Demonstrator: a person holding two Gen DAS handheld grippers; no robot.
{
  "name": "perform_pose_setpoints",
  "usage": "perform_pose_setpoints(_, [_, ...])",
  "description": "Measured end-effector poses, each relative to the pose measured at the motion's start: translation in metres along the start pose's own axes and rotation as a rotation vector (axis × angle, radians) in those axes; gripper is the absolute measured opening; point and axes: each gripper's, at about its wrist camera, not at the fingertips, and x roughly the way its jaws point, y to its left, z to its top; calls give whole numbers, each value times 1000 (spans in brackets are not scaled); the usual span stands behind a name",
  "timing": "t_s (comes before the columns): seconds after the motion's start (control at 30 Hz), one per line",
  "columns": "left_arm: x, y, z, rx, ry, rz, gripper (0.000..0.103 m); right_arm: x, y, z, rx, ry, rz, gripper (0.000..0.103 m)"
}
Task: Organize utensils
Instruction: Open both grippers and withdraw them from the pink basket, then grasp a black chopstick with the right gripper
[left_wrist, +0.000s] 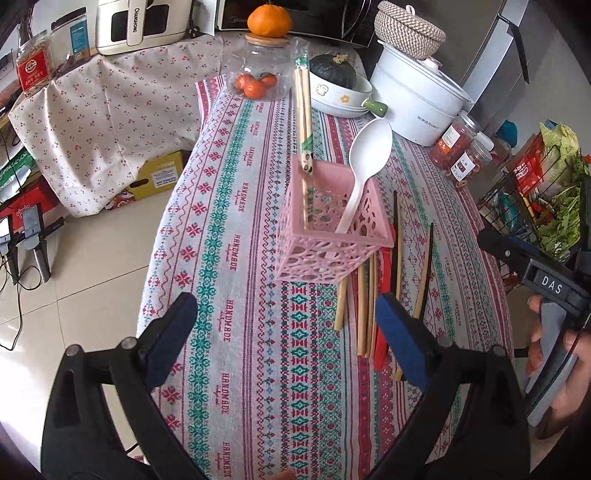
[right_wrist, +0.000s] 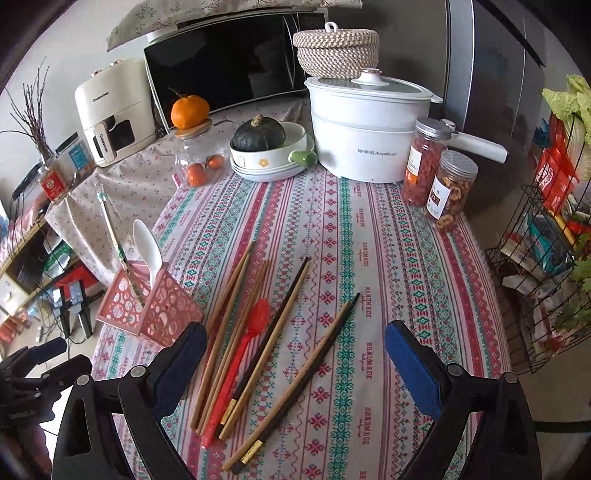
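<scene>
A pink perforated holder (left_wrist: 332, 229) stands on the patterned tablecloth (left_wrist: 258, 332); it also shows at the left of the right wrist view (right_wrist: 155, 310). It holds a white spoon (left_wrist: 365, 162) and wrapped chopsticks (left_wrist: 303, 122). Several wooden and dark chopsticks (right_wrist: 236, 332) and a red spoon (right_wrist: 243, 350) lie loose on the cloth beside it. My left gripper (left_wrist: 286, 339) is open and empty, just short of the holder. My right gripper (right_wrist: 295, 365) is open and empty above the loose chopsticks.
At the table's back stand a glass jar of oranges (right_wrist: 199, 162), a bowl with a dark squash (right_wrist: 266, 147), a white pot (right_wrist: 369, 125) and two snack jars (right_wrist: 439, 184). A wire rack of groceries (right_wrist: 546, 251) stands off the right edge. The floor lies to the left.
</scene>
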Motion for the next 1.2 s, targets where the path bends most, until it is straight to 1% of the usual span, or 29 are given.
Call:
perform_pose_setpoints(0.13, [8, -12, -4, 36, 40, -1, 97, 25, -20, -6, 30, 94, -34, 98])
perform_pose_setpoints(0.33, [20, -29, -6, 89, 94, -15, 97, 69, -48, -17, 128, 240, -39, 98])
perform_pose_setpoints(0.4, [24, -33, -7, 100, 109, -16, 97, 81, -51, -20, 133, 268, -41, 98])
perform_pose_setpoints(0.5, [28, -38, -8, 115, 124, -19, 97, 94, -53, -20, 128, 283, -54, 97])
perform_pose_setpoints(0.57, [30, -40, -9, 124, 131, -21, 97, 100, -53, -21, 125, 290, -55, 90])
perform_pose_setpoints(0.63, [32, -41, -10, 130, 136, -24, 97, 106, -52, -21, 125, 311, -51, 74])
perform_pose_setpoints(0.67, [32, -42, -10, 131, 139, -26, 97, 105, -50, -20, 115, 295, -61, 73])
perform_pose_setpoints(0.73, [32, -42, -10, 133, 141, -31, 97, 105, -46, -18, 108, 291, -46, 64])
perform_pose_setpoints(0.87, [31, -43, -10, 135, 141, -43, 97, 106, -39, -15, 97, 287, -34, 54])
perform_pose_setpoints(0.93, [29, -44, -11, 136, 140, -47, 97, 106, -36, -15, 96, 290, -26, 46])
perform_pose_setpoints(0.97, [29, -44, -11, 137, 138, -48, 97, 106, -35, -15, 95, 291, -23, 45])
perform_pose_setpoints(1.03, [28, -44, -12, 141, 137, -51, 97, 108, -31, -13, 89, 295, -25, 38])
perform_pose_setpoints(1.13, [28, -44, -12, 141, 137, -52, 97, 111, -28, -11, 78, 316, -29, 33])
perform_pose_setpoints(1.2, [28, -44, -12, 142, 136, -53, 97, 113, -29, -12, 83, 326, -14, 33])
